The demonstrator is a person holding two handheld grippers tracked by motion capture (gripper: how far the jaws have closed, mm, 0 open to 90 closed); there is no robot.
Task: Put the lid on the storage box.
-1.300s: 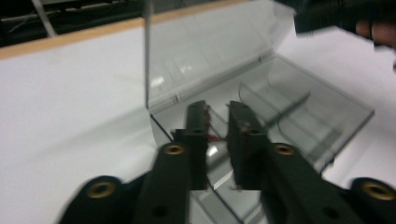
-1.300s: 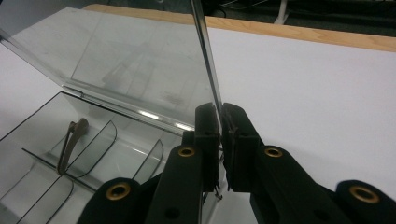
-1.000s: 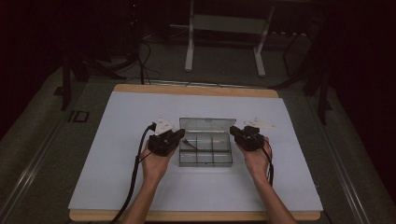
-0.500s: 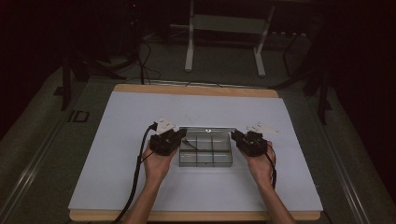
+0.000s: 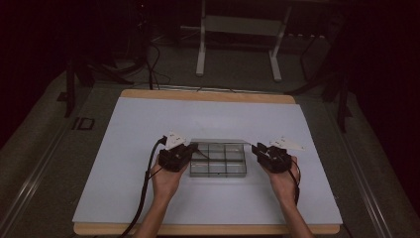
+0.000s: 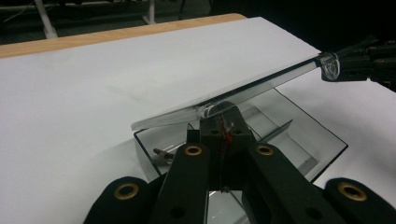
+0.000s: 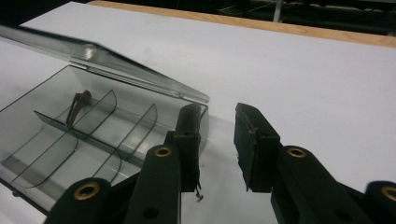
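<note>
A clear plastic compartment box (image 5: 218, 166) lies on the white table top (image 5: 148, 124) between my two grippers. Its clear lid (image 6: 243, 91) hangs tilted, partly raised over the box (image 7: 70, 140). My left gripper (image 5: 188, 151) is shut on the lid's near edge, jaws pressed together at its tip (image 6: 219, 122). My right gripper (image 5: 258, 150) stands beside the box's right end; its jaws (image 7: 217, 135) have just been opening, with nothing between them, and the lid corner (image 7: 198, 97) hangs just ahead. A small brown piece (image 7: 77, 106) lies in one compartment.
The table's wooden edge (image 5: 208, 95) runs along the far side, with a white stand (image 5: 237, 29) on the dark floor beyond. Cables trail from both grippers toward the person's forearms (image 5: 158, 208).
The lid has come down from nearly upright to a low tilt. The right gripper's jaws have opened off the lid and it has drawn a little right, away from the box.
</note>
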